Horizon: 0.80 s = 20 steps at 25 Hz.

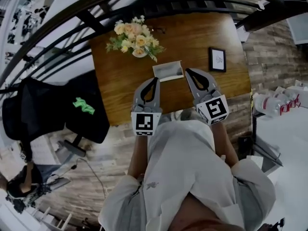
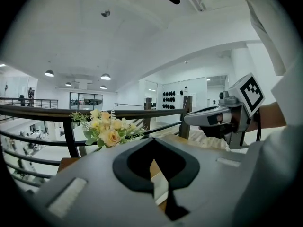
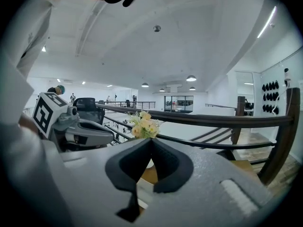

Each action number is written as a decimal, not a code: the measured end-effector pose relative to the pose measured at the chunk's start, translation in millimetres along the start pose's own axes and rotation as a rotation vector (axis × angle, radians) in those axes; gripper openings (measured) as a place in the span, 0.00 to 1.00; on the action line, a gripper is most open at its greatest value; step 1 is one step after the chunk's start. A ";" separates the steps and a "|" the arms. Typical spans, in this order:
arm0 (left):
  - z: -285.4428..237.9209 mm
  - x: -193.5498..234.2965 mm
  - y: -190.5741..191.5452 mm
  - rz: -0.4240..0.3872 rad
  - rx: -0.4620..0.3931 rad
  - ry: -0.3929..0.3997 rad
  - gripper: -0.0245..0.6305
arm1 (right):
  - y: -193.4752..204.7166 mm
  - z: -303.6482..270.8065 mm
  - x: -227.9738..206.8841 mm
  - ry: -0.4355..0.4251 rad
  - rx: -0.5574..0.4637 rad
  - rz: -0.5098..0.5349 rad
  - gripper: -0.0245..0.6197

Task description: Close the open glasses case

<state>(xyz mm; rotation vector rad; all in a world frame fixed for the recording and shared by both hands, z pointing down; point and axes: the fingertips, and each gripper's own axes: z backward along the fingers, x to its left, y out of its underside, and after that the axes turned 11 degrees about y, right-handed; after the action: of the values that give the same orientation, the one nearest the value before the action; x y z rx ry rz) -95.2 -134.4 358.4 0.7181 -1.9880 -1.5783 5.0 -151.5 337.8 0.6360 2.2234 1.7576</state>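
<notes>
Nearest the person, the left tongs (image 1: 155,81) and the right tongs (image 1: 188,72) are held over the near edge of the wooden counter (image 1: 120,90). Each gripper view shows that pair's tips drawn together with nothing between them, only the loop-shaped gap behind the tips.

Just beyond the tips and between them lies the glasses case (image 1: 168,71). It is open and pale inside, and its lid appears to stand along the far side. The right tips sit just beside its right end, and the left tips are near its left near corner. Neither pair clearly touches it.

Farther right a small picture frame (image 1: 217,59) lies well apart from the case. Behind the case is a bouquet (image 1: 134,36) of yellow and cream flowers, and past the counter's far edge runs a dark railing (image 1: 96,6).

The closing looks not yet begun. The main risk, as I judge it, is that the case slides. It looks light, so a closed tip pushing the lid may shove the whole case toward the bouquet instead of turning the hinge. Bracing the base with the other tongs should prevent that. A tip could also slip off the lid's thin edge, letting it fall open again.
</notes>
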 end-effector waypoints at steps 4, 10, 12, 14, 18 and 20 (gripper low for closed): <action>-5.0 5.6 14.9 0.019 0.023 0.017 0.07 | 12.5 -8.2 -0.2 0.012 0.037 0.000 0.04; -13.8 8.9 40.1 0.062 0.063 0.022 0.07 | 30.1 -22.1 -2.9 0.005 0.076 0.002 0.04; -17.5 10.0 45.9 0.075 0.072 0.011 0.07 | 35.8 -26.7 -5.2 -0.005 0.086 0.004 0.04; -22.1 10.9 51.1 0.087 0.080 -0.001 0.07 | 41.6 -31.4 -8.2 -0.017 0.096 0.006 0.04; -34.3 12.7 62.3 0.098 0.098 -0.022 0.07 | 51.9 -43.2 -14.0 -0.047 0.114 0.015 0.04; -40.9 13.5 68.1 0.105 0.107 -0.031 0.07 | 59.5 -49.3 -16.8 -0.067 0.126 0.025 0.04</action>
<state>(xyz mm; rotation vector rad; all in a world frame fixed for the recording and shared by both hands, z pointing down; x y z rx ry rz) -84.3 -159.8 434.0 0.6222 -2.1100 -1.4393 9.1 -191.0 406.2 0.7404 2.3038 1.5926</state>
